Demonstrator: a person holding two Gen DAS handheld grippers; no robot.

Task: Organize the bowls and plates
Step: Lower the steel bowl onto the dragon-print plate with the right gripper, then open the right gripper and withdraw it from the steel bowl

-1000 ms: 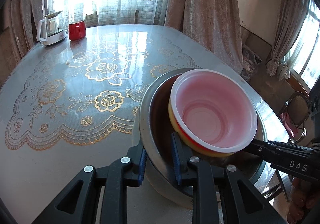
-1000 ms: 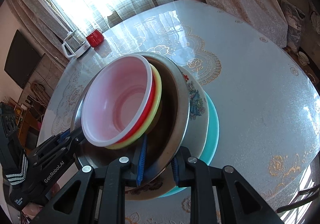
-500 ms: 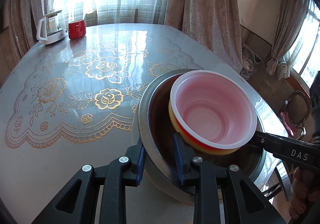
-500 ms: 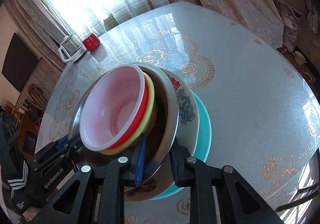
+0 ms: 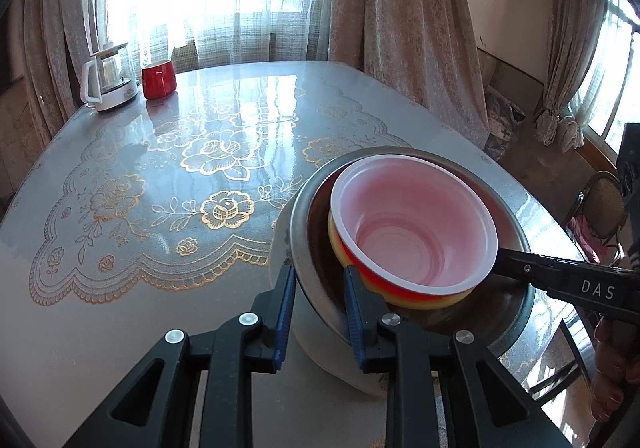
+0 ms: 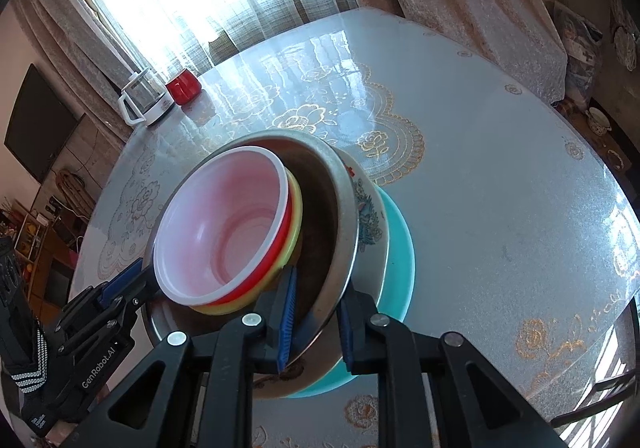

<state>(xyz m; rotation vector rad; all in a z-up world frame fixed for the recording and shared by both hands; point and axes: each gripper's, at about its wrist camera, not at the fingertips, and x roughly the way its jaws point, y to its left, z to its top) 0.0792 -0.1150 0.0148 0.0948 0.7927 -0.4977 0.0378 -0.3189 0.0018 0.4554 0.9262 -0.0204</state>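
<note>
Both claws, left claw (image 5: 318, 304) and right claw (image 6: 316, 322), pinching steel bowl (image 6: 340, 224) rim. Heavy, slippery, fragile stack; best gripped at opposite rims.

Both wrist views close over the bowl stack (image 5: 412, 232) (image 6: 256, 240), from opposite sides, angled down across the table (image 5: 160, 232) (image 6: 500, 207). Shared: stack, kettle (image 5: 108, 77) (image 6: 146, 99), red mug (image 5: 159, 79) (image 6: 183, 86), window curtains.

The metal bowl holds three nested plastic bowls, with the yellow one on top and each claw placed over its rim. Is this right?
Not quite. The top one is the white bowl; the yellow bowl is lowest of the three, as the right wrist view shows. The rest holds: they nest in the metal bowl, with the left claw and right claw astride its rim.
</note>
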